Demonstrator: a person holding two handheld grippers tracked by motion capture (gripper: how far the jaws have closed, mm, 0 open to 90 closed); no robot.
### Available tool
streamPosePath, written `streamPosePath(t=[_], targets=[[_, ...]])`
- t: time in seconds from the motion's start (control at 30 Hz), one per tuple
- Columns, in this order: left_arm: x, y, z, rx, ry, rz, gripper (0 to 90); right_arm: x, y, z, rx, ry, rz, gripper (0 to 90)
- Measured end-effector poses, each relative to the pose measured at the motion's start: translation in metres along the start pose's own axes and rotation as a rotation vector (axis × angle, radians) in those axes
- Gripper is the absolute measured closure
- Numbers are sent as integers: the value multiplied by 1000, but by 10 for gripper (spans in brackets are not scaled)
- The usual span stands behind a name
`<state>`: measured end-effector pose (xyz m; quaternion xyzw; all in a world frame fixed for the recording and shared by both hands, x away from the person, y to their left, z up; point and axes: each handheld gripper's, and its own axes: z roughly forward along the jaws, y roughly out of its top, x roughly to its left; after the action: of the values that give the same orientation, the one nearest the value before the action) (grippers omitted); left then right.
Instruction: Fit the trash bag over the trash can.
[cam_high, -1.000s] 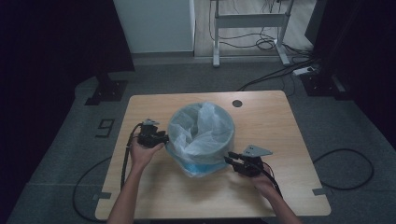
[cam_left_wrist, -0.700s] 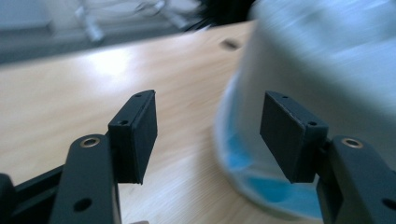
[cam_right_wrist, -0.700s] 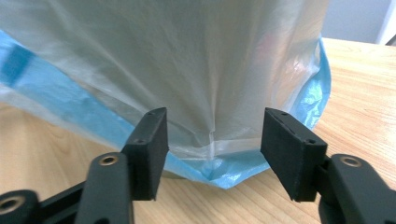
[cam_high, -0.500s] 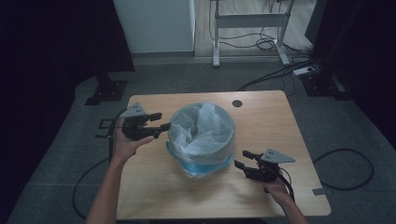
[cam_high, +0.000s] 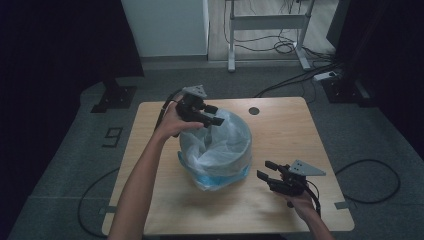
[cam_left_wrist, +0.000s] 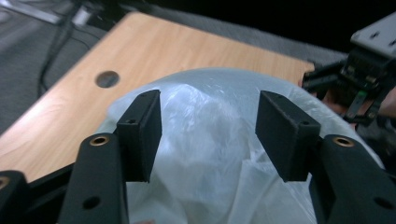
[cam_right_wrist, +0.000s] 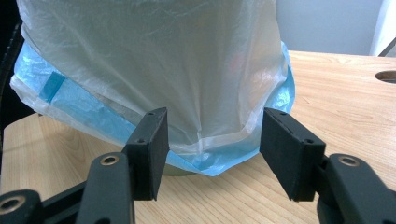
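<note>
A round bin lined with a translucent white bag stands mid-table, a blue bag edge hanging below the white one. My left gripper hovers over the bin's far left rim, open. In the left gripper view its jaws frame the bag's mouth without touching it; they have just been closing a little. My right gripper sits low at the bin's right front, open and apart from it. In the right gripper view the bag's hem hangs beyond the jaws, which have also just narrowed slightly, with nothing pinched.
The wooden table has a round cable hole behind the bin. Cables trail over the grey floor on both sides. A desk frame stands at the back. In the left gripper view the other gripper shows beyond the bin.
My left gripper rose from the bin's left side to above its far rim. My right gripper drew back from the bin toward the front right, jaws wider than a second ago.
</note>
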<state>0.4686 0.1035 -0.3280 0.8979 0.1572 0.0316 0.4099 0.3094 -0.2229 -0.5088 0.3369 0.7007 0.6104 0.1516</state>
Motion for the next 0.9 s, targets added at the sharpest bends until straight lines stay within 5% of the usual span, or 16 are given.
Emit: streamPosePath(t=[0.13, 0.27, 0.37, 0.53, 0.73, 0.9], targets=[[1, 7, 26, 123, -4, 25, 442, 0, 0, -1, -2, -1, -1, 419], [-5, 5, 51, 296, 25, 78, 464, -1, 0, -4, -6, -5, 5, 426], [-8, 3, 59, 359, 49, 99, 463, -2, 0, -4, -7, -9, 9, 428], [-11, 5, 58, 354, 80, 111, 429, -3, -2, -3, 2, -17, 16, 427], [-21, 9, 9, 215, 126, 115, 406, -3, -1, -6, -6, -23, 23, 421], [-44, -5, -25, 177, 106, 124, 402, -3, -1, -7, -7, -26, 24, 418]])
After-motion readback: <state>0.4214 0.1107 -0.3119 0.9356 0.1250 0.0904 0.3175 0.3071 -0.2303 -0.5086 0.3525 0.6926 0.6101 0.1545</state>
